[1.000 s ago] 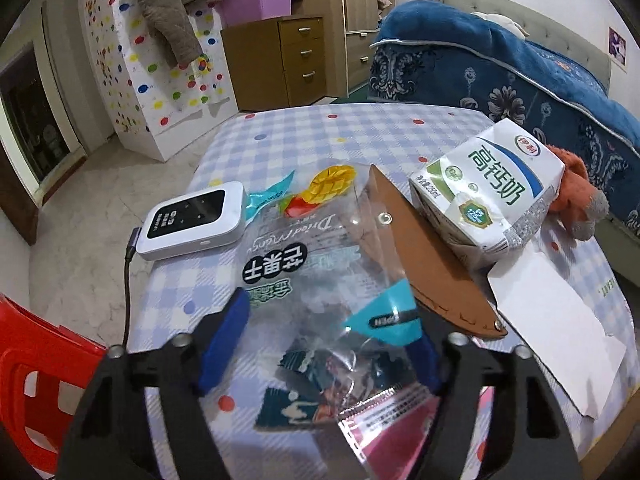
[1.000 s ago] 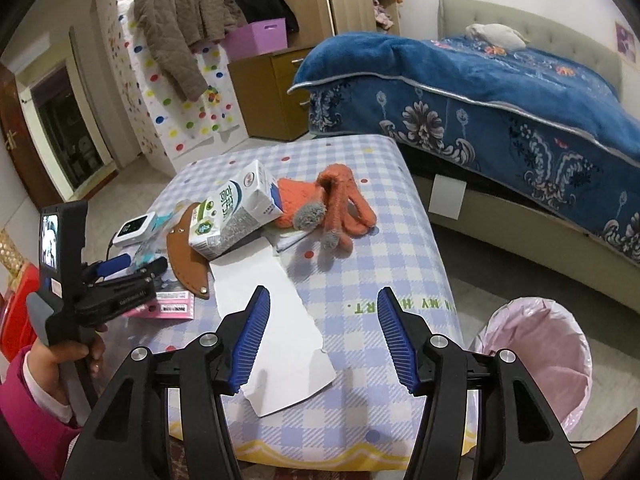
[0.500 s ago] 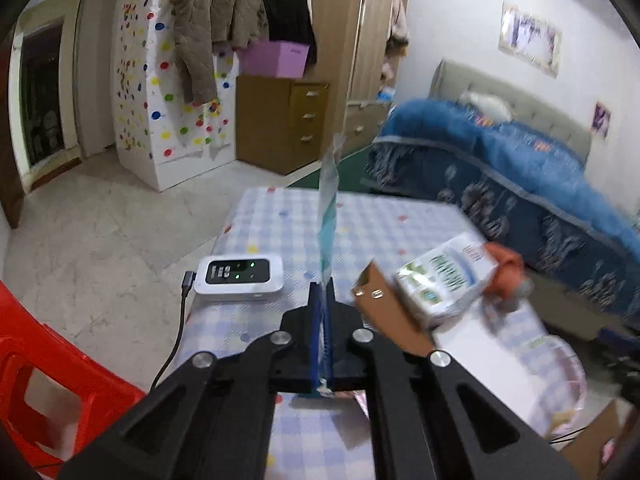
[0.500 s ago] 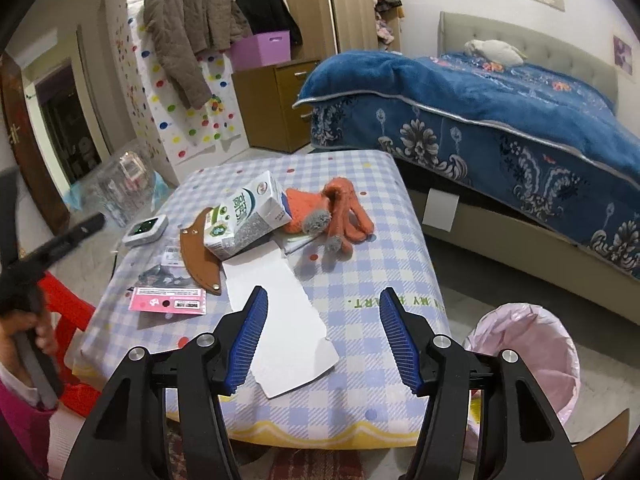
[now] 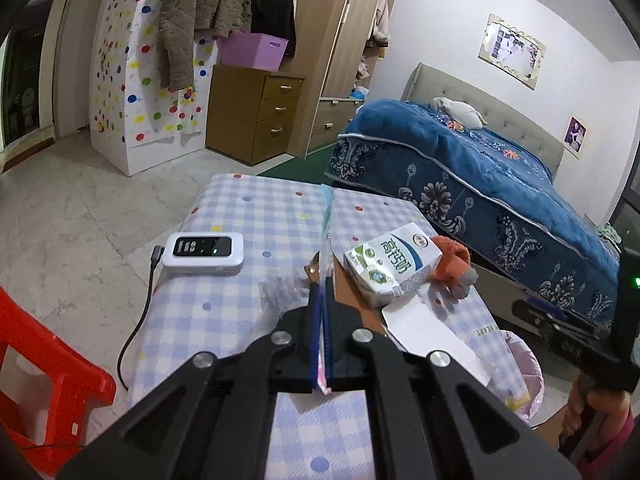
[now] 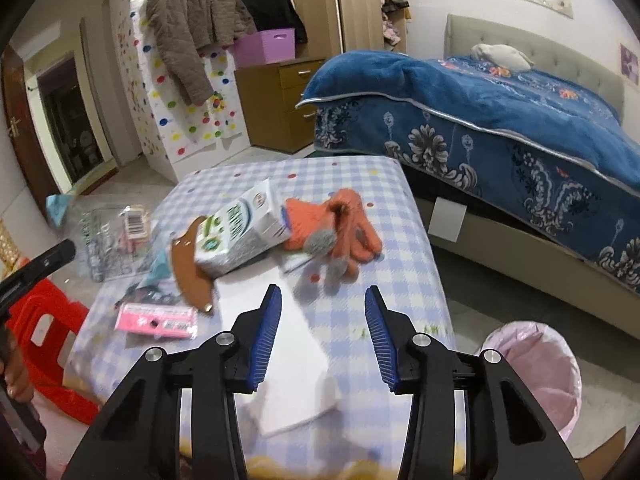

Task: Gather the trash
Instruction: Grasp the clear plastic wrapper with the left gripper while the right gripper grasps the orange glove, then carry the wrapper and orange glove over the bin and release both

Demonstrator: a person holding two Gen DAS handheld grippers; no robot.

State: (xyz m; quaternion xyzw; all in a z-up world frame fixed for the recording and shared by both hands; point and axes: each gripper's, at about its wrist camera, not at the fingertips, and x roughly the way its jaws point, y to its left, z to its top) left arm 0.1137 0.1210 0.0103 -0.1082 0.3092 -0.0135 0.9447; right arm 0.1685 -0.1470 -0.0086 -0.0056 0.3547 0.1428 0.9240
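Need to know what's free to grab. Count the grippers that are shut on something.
1. The left gripper is shut on the clear plastic bag; the right gripper hangs open above the table.

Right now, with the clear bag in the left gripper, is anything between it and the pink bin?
The left gripper holds the clear plastic bag lifted off the table's left side. The bin stands on the floor past the right edge. The milk carton and orange gloves lie between, low on the table.

right gripper [image 6: 323,334] fingers apart over table [image 6: 400,248] | clear bag [image 6: 108,240] lifted at left | bin [image 6: 536,376] lower right
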